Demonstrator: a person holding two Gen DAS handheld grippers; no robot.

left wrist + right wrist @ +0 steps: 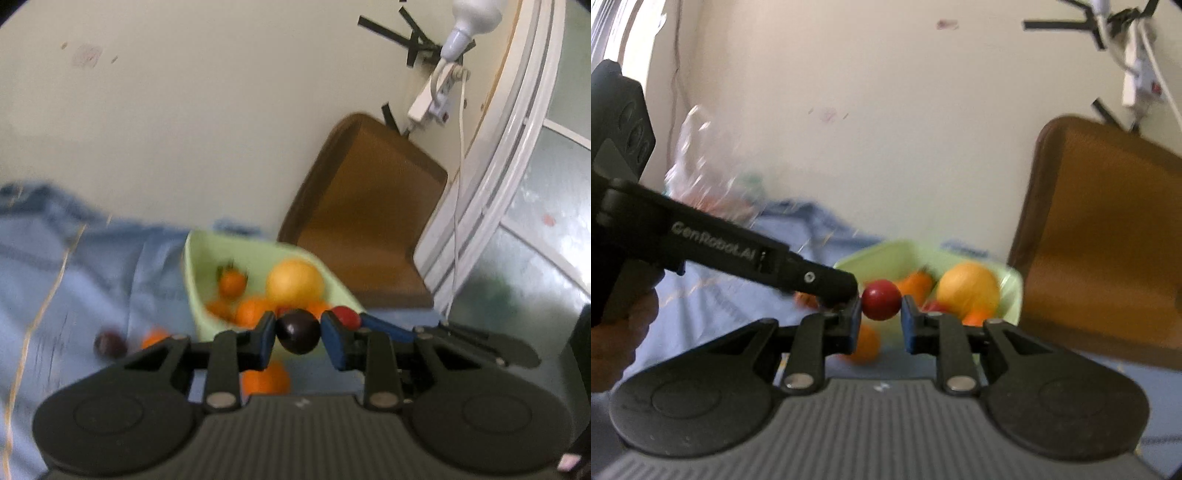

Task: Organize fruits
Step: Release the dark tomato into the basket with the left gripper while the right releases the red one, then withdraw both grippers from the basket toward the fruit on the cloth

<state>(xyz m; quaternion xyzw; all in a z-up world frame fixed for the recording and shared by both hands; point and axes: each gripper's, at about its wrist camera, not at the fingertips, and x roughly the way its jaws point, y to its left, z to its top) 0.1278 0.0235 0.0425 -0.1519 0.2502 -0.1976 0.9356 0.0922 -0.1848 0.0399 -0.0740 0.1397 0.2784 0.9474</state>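
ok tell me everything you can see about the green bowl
The green bowl is pale mint, plastic-looking, with rounded-square walls and a smooth rim. It sits upright on the blue cloth, near the wall and beside a brown chair. Inside lie a large yellow-orange fruit and several smaller orange fruits, one with a green stem. Both views are blurred, and the two grippers hide its near rim.

A dark purple plum (pixel 298 331) sits pinched between blue pads, a small red fruit (pixel 881 299) likewise. Beyond them, a pale green bowl (pixel 192 266) holds a large yellow-orange fruit (pixel 294 283) and several small oranges (pixel 232 282); another orange (pixel 265 380) and a dark plum (pixel 110 344) lie on the blue cloth.
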